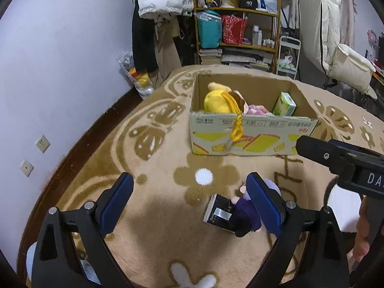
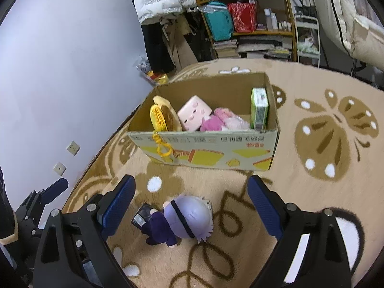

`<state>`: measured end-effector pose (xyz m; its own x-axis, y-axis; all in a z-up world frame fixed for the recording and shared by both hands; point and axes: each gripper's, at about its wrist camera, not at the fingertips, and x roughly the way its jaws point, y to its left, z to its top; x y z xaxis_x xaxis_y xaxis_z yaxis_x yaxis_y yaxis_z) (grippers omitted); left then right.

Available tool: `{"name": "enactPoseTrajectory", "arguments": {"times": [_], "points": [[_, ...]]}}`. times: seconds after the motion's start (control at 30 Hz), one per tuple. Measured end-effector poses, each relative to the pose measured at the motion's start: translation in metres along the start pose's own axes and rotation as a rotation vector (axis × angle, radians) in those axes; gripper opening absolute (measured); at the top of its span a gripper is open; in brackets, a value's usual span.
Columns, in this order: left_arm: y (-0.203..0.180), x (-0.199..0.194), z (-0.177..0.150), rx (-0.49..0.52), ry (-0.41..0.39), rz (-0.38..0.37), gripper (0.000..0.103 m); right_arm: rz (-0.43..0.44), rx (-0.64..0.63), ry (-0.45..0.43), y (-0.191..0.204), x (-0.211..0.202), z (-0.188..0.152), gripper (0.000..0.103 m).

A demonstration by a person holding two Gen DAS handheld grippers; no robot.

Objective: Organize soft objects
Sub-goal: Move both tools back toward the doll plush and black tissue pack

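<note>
A small doll point(image 2: 189, 216) with a lavender head, a black band and purple clothes lies on the tan flowered blanket point(image 2: 312, 204), a black tag point(image 2: 140, 217) at its side. My right gripper point(image 2: 192, 201) hangs open over it, fingers on either side and not touching. My left gripper point(image 1: 190, 199) is also open; the doll point(image 1: 244, 216) sits by its right finger, partly hidden. Behind stands an open cardboard box point(image 2: 204, 148) holding a yellow plush point(image 2: 165, 117), a pink square plush point(image 2: 194, 115), a pink doll point(image 2: 223, 120) and a green carton point(image 2: 259, 110).
The blanket ends at a dark wooden edge point(image 1: 79, 144) by the lilac wall on the left. A crowded shelf point(image 1: 237, 24), hanging clothes point(image 1: 163, 0) and a white cart point(image 1: 289, 55) stand beyond the far edge. The right gripper's body point(image 1: 336, 158) juts in beside the box.
</note>
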<state>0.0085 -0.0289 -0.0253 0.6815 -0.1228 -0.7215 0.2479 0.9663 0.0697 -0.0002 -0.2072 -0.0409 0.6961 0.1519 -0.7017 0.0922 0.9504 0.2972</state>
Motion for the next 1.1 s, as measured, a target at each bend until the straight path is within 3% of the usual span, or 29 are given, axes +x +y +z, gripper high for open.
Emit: {"name": "enactPoseTrajectory", "arguments": {"times": [0.87,1.1], "points": [[-0.022,0.055,-0.019,0.062,0.197,-0.063,0.094,0.065,0.096,0.247,-0.018,0.08,-0.023,0.098],[-0.026,0.06,-0.023,0.081,0.223,-0.075,0.094,0.09,0.096,0.313,-0.015,0.097,-0.03,0.089]]}}
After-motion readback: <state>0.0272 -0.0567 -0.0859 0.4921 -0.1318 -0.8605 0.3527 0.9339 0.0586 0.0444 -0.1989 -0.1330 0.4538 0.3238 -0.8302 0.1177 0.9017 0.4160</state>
